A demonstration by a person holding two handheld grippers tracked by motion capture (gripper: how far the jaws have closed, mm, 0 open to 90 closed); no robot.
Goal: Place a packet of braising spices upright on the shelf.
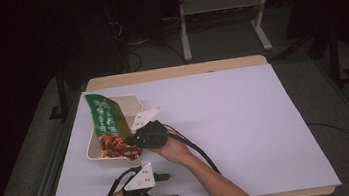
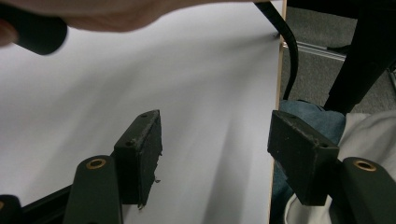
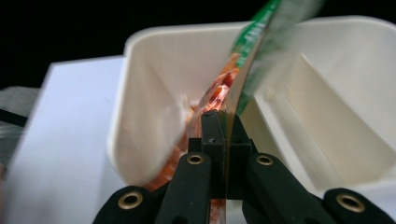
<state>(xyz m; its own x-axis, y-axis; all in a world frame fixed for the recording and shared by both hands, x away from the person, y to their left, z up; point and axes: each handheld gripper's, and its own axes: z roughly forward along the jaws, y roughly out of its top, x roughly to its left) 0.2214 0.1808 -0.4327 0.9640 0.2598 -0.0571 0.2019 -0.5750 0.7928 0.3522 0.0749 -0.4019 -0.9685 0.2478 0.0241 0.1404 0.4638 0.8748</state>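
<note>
A green and red snack packet [image 1: 104, 125] lies lengthwise over a cream divided tray [image 1: 133, 105] at the table's left side. My right gripper [image 1: 131, 141] is shut on the packet's red lower end. In the right gripper view the jaws pinch the thin packet [image 3: 243, 70] edge-on, with the tray's walls [image 3: 154, 93] rising behind it. My left gripper [image 1: 169, 187] hovers near the table's front edge, open, nothing between its fingers [image 2: 140, 154]. It points right, across the white sheet, toward the edge.
A white sheet [image 1: 226, 122] covers the wooden table. The table's front edge [image 2: 275, 140] runs close to the left gripper, with the person's clothed legs [image 2: 317, 126] beyond it. A cable [image 1: 193, 146] trails from the right gripper along the forearm. A metal frame [image 1: 221, 6] stands on the floor behind.
</note>
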